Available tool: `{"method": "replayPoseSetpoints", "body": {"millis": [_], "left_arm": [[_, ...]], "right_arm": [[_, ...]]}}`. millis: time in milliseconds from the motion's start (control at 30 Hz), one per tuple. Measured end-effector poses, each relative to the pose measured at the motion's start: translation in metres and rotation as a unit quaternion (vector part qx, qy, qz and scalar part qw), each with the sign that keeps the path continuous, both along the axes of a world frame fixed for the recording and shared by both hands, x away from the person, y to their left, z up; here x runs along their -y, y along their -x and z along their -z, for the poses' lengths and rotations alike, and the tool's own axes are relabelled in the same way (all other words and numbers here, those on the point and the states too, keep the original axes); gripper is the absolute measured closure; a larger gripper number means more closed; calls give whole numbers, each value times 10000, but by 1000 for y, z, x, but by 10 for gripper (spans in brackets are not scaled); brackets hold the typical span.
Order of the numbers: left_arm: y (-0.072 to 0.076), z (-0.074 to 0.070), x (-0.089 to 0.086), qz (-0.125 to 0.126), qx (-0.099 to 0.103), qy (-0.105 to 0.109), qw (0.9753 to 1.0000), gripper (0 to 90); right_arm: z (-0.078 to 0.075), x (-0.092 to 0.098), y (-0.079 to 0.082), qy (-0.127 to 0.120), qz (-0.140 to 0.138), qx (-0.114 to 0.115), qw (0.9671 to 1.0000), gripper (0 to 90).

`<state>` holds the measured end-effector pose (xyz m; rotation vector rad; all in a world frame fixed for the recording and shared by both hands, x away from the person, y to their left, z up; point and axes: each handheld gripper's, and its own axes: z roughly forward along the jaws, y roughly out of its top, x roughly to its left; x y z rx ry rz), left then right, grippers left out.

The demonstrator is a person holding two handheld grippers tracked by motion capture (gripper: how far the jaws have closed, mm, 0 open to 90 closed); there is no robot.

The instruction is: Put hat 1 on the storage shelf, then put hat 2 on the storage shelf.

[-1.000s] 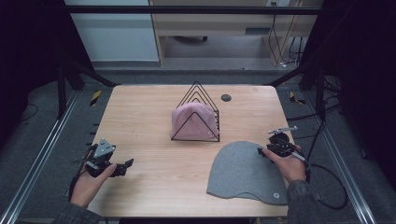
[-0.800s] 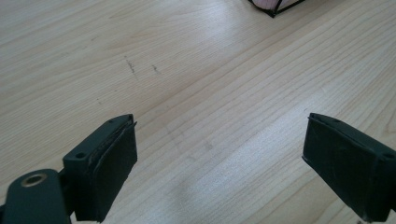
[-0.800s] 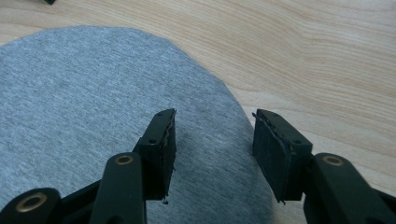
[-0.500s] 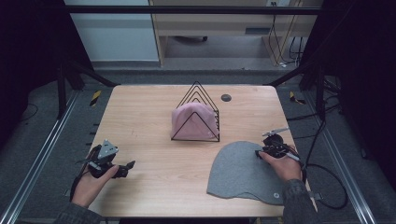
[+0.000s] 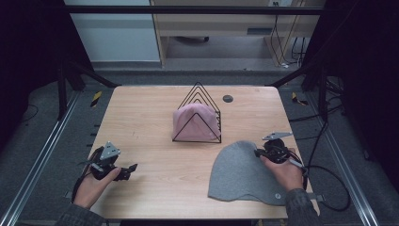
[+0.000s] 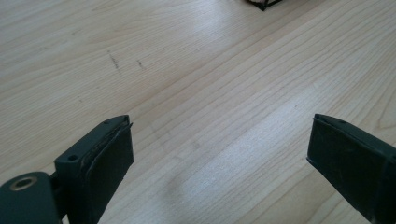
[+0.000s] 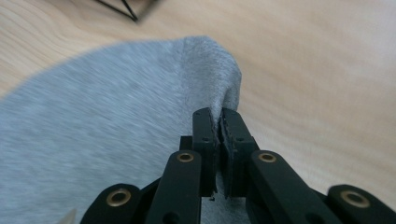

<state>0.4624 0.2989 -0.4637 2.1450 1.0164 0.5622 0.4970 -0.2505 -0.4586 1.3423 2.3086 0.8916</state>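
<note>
Grey hat (image 5: 244,172): soft fleecy knit, rounded dome shape, flat on the wooden worktop's (image 5: 141,117) near right part. Right hand-held gripper (image 7: 219,123) pinches its raised edge. Left hand-held gripper (image 6: 219,154) gapes wide, holding nothing. Pink hat (image 5: 195,120) fills a black wire rack (image 5: 197,96).

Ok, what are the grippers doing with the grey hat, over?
Right hand-held gripper shut on grey hat edge. Left hand-held gripper open over bare table. Rack with pink hat beyond; nothing blocking.
</note>
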Motion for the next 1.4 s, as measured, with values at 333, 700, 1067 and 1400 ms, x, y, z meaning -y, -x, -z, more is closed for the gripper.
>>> {"method": "replayPoseSetpoints", "body": {"millis": [333,700,1067,1400], "left_arm": [[0,2,7,231,-141,147,9995,56],[1,1,9,350,-222,277,9988,56],[7,-5,15,688,-127,517,9962,57],[12,-8,23,1046,-57,593,9927,57]], "right_arm": [[-69,-55,43,-330,-920,1185,9881,861],[-110,-97,57,-385,-1646,1574,9730,862],[-169,-137,63,-557,-2180,2001,9536,861],[-184,-161,56,-486,-2320,2080,9490,861]]}}
